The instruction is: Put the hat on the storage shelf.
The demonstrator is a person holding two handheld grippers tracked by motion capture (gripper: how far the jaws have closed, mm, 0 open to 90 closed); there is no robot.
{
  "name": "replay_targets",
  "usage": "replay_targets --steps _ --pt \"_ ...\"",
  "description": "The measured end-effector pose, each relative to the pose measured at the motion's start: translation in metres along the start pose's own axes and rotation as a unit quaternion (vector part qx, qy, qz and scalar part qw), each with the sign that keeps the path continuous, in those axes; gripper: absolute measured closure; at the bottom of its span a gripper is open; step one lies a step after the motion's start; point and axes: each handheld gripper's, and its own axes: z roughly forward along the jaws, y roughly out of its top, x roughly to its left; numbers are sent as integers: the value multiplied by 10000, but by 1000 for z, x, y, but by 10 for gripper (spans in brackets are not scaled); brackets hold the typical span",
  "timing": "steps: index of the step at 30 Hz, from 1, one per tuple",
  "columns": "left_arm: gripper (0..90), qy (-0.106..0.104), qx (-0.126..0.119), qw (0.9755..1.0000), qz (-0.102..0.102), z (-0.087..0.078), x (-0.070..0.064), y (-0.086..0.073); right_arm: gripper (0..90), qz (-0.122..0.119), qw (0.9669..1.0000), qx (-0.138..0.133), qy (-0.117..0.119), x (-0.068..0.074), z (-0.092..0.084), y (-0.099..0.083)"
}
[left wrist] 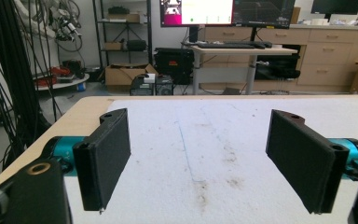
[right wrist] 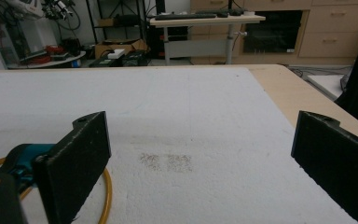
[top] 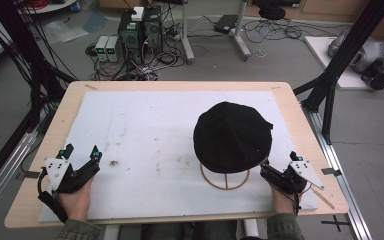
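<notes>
A black cap point(top: 232, 135) sits on a yellow wire ring stand point(top: 225, 179) at the right of the white foam board point(top: 145, 125). My right gripper point(top: 279, 162) rests on the board just right of the stand, open, with nothing between its jaws point(right wrist: 200, 163); the stand's ring point(right wrist: 106, 198) curves past its left jaw. My left gripper point(top: 82, 151) lies at the board's near left corner, far from the cap. It is open too, with bare board between its jaws point(left wrist: 198, 158).
The board covers a wooden table point(top: 75, 97). Black frame posts point(top: 330, 75) stand at both sides of the table. Beyond the far edge, cables and power boxes point(top: 130, 35) lie on the floor. A small dark smudge point(top: 114, 163) marks the board near the left gripper.
</notes>
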Motion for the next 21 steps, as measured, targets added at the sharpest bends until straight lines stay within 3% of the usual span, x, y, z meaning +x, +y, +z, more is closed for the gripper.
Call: replay_targets --steps 10,15,21 --pt "222 -15 48 10000 -29 2 0 -1 36 -16 10000 1 39 -1 0 0" --pt "222 -61 128 9995 295 4 -4 -1 37 20 10000 46 38 -2 0 0" --pt "188 -116 305 9988 357 8 -6 -2 36 70 9999 65 86 -3 1 0"
